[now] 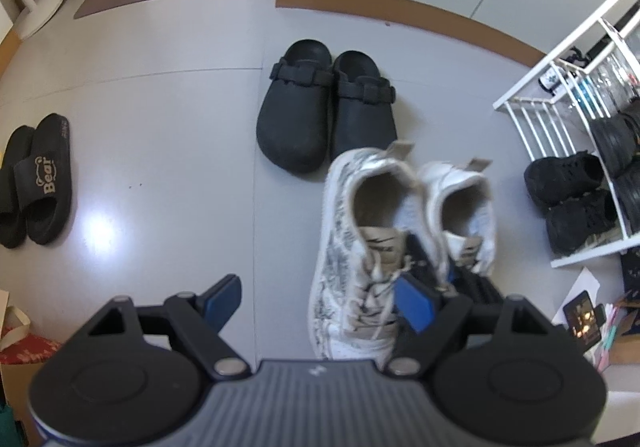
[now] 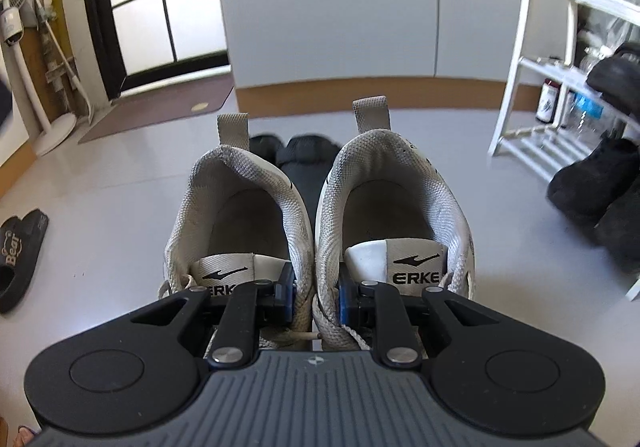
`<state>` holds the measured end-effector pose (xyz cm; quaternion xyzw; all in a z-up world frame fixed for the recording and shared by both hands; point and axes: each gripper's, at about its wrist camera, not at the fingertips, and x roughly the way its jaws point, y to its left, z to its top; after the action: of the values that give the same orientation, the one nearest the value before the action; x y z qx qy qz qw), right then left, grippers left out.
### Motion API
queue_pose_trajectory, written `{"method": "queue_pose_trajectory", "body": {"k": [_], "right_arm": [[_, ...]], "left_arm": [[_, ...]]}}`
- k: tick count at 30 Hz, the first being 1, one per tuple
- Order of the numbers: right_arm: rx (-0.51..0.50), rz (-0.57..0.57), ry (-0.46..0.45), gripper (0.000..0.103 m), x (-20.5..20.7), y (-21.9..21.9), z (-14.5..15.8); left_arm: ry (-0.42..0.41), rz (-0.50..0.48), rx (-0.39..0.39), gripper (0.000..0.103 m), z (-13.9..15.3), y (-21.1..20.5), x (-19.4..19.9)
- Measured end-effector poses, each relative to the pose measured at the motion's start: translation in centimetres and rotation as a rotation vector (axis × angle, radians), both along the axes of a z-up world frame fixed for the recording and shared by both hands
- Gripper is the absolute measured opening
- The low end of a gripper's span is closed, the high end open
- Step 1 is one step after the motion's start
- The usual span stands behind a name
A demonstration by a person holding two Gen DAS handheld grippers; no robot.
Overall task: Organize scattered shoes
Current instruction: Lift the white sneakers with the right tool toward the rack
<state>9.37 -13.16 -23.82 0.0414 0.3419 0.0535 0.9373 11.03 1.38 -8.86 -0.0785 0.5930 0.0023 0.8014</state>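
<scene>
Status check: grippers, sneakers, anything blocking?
Right gripper shut on white sneakers. Left gripper open, empty. Black clogs ahead on floor.

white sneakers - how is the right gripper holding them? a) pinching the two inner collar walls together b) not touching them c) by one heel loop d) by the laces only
a: in the right wrist view the right gripper is shut on the white sneakers, one finger inside each shoe, clamping the adjoining inner walls.
</scene>
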Motion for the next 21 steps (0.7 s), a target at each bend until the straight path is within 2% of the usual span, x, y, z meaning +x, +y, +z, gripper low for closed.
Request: {"method": "queue_pose_trajectory", "body": {"k": [21], "right_arm": [[0.017,-0.154,-0.115,0.021,-1.2,-7.1,9.0]], "left_arm": [[-0.104,-0.031,-0.068,0.086,4.1,-0.3,-2.3]]}}
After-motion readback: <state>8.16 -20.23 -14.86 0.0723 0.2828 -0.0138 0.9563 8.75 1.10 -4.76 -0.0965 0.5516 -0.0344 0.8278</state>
